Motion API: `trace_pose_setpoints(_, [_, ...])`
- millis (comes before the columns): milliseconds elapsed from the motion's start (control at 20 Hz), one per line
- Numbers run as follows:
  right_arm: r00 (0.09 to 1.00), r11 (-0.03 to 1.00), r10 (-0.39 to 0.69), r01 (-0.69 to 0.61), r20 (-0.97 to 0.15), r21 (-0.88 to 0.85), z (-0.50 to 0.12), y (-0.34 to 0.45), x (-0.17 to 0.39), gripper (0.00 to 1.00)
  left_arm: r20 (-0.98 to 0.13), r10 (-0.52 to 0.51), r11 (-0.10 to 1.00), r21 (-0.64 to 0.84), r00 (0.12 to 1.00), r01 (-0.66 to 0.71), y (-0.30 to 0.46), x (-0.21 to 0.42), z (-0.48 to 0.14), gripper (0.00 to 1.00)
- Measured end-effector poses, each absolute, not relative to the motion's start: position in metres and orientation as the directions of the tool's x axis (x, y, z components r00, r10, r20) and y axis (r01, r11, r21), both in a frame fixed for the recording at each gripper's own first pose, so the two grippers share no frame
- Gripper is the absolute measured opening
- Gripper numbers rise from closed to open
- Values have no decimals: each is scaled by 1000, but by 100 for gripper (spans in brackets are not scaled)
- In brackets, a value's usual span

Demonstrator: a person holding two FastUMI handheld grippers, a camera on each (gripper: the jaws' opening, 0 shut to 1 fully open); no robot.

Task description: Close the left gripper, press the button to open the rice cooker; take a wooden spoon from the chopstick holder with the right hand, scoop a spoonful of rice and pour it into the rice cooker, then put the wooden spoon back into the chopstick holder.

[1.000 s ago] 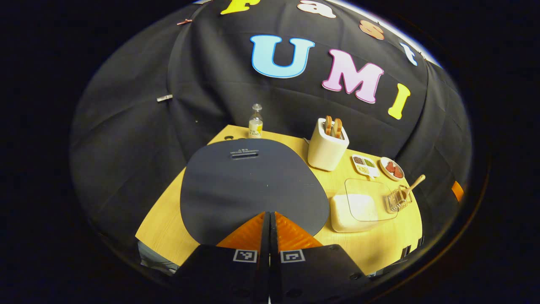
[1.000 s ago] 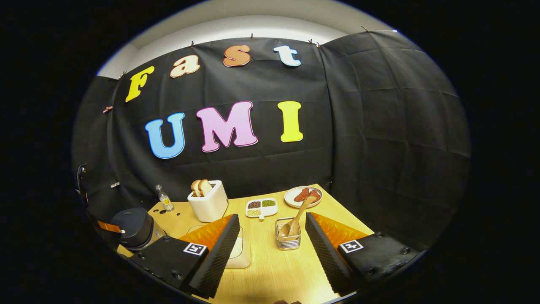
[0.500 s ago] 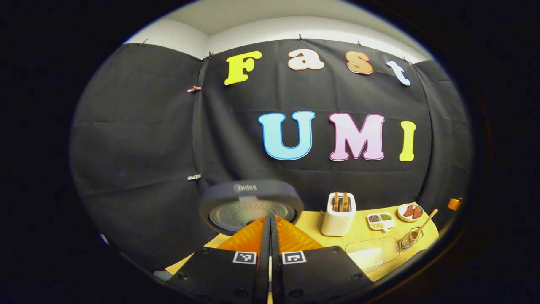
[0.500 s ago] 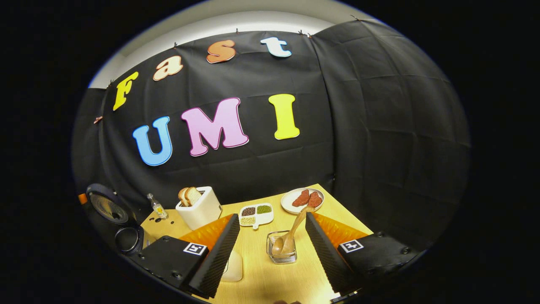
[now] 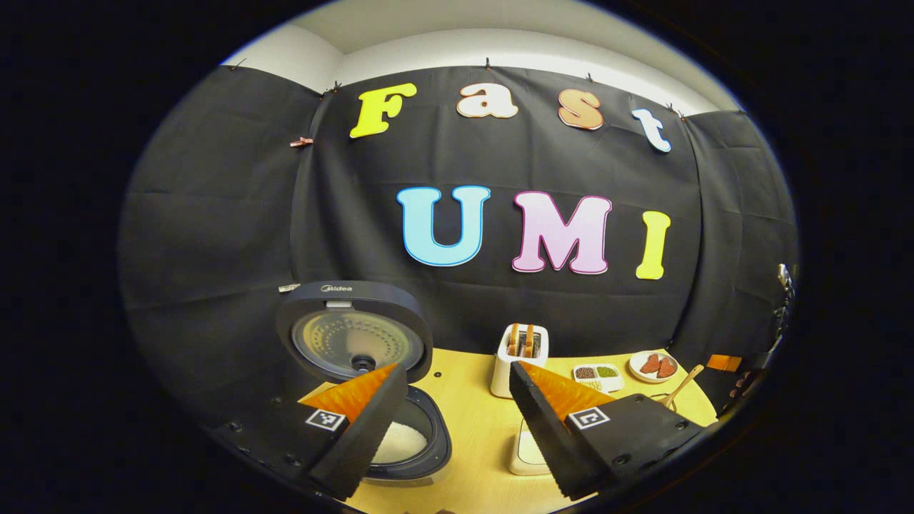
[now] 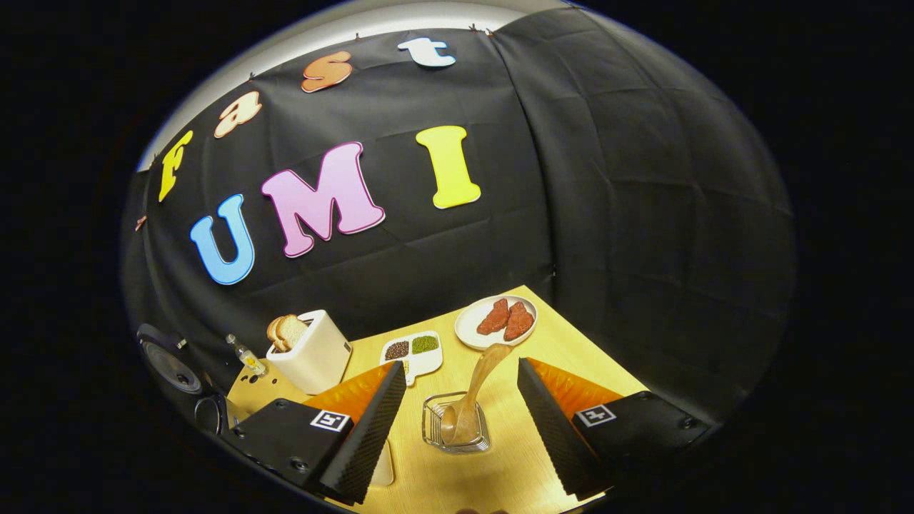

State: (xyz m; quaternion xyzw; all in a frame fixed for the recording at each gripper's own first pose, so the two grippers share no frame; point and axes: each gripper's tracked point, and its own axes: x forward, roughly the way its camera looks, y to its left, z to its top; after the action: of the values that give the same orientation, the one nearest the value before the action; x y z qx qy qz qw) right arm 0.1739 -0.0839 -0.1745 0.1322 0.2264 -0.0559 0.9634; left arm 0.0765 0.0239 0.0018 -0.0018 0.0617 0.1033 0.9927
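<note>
Left to right in the left gripper view: the rice cooker point(image 5: 400, 435) now stands open, its lid point(image 5: 355, 339) tipped up behind the left claw point(image 5: 450, 421). A second ago that lid lay flat and shut beneath the clenched fingers; half a second ago it had sprung up while the fingers were still pressed together. Now the fingers are spread wide and grip nothing, and white rice shows in the pot just past the left finger. So the button step looks finished.

In the right gripper view, the toaster point(image 6: 310, 351) sits beyond the left finger, then the small divided dish point(image 6: 411, 353), then the wire holder point(image 6: 457, 430) with the wooden spoon point(image 6: 475, 396) leaning in it, squarely ahead between the fingers of the right claw point(image 6: 457, 421). That claw is released, spread wide, empty. Over the last second the holder has drawn nearer and more centred between its fingers, so the reach for the spoon seems under way; the handle is not yet between them.
</note>
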Motion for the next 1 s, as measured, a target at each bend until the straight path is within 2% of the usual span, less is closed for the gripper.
trace_pose_setpoints(500, [830, 934, -15, 210, -558, 288, -250, -97, 223, 99, -280, 250, 967, 25, 927, -254, 0, 80, -46, 98])
trace_pose_setpoints(800, [797, 914, 28, 223, -603, 338, -287, -87, 245, 98, -351, 226, 964, -55, 909, -261, -28, 73, -67, 98])
trace_pose_setpoints(950, [774, 909, 44, 232, -631, 347, -307, -82, 251, 95, -377, 236, 958, -65, 896, -280, -32, 65, -78, 98])
trace_pose_setpoints(1000, [771, 907, 45, 235, -635, 349, -310, -82, 254, 82, -386, 242, 955, -66, 890, -288, -33, 62, -80, 98])
